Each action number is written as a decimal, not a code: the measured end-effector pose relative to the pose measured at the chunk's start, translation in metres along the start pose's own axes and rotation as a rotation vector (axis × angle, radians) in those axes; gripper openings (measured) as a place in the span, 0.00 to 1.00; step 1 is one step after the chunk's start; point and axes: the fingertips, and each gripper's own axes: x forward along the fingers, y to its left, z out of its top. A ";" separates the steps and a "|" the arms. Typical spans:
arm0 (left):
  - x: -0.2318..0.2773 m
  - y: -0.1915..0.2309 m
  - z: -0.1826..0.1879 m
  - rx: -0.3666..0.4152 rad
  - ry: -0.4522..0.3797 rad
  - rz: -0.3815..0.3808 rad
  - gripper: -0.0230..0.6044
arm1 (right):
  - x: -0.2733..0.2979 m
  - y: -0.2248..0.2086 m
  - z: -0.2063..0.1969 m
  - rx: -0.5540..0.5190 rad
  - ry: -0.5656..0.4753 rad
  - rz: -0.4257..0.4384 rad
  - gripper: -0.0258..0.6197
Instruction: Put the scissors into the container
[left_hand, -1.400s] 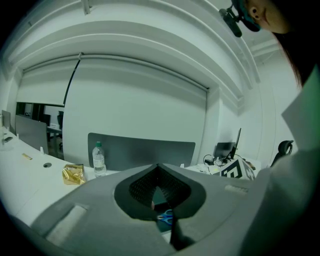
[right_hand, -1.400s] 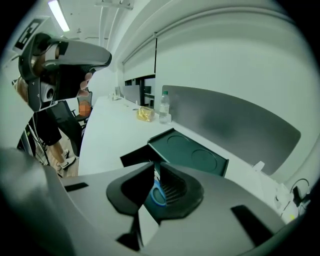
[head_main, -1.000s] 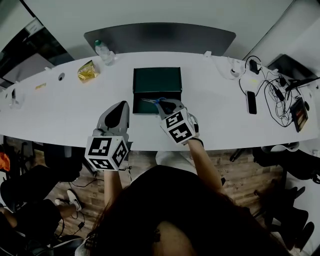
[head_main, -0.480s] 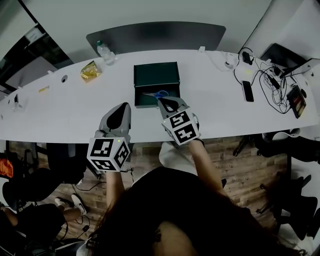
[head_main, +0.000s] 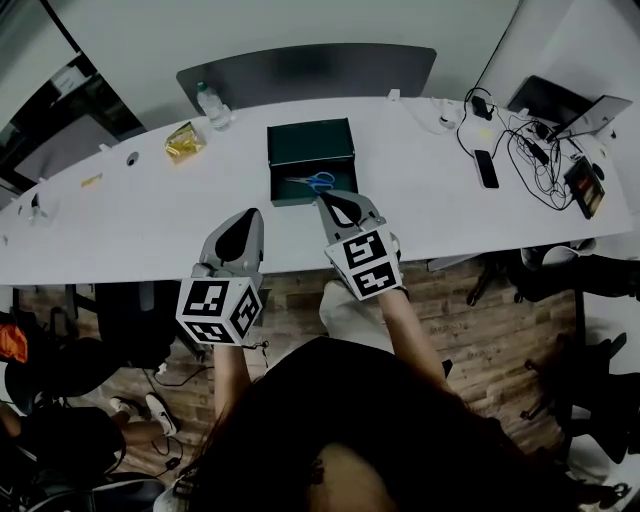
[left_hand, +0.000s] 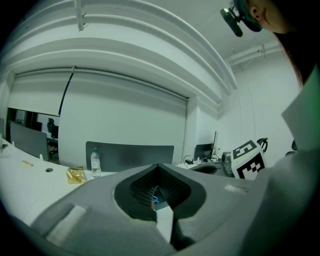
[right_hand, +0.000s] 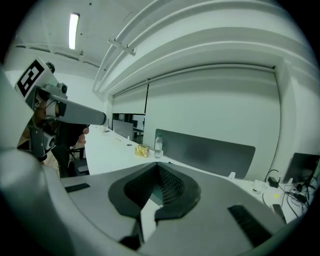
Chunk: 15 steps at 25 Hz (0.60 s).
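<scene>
The scissors (head_main: 314, 181) lie inside the container (head_main: 282, 188) at upper centre, so the task looks done; the left gripper (head_main: 246, 214) and right gripper (head_main: 327, 199) are both clenched and empty.

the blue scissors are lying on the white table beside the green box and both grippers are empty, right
No: the scissors lie inside the green box, not on the table beside it, as the head view shows. The left gripper and right gripper are indeed empty, jaws shut.

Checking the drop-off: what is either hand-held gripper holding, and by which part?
Nothing. Left hand-held gripper and right hand-held gripper are shut, empty; scissors lie in the container.
</scene>
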 end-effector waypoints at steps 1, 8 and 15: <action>-0.004 -0.003 0.000 0.003 -0.002 -0.003 0.05 | -0.005 0.003 0.002 -0.002 -0.008 -0.005 0.05; -0.029 -0.019 -0.001 0.015 -0.019 -0.017 0.06 | -0.043 0.020 0.011 -0.016 -0.048 -0.040 0.05; -0.057 -0.034 -0.004 0.020 -0.035 -0.031 0.06 | -0.077 0.039 0.017 -0.018 -0.081 -0.056 0.05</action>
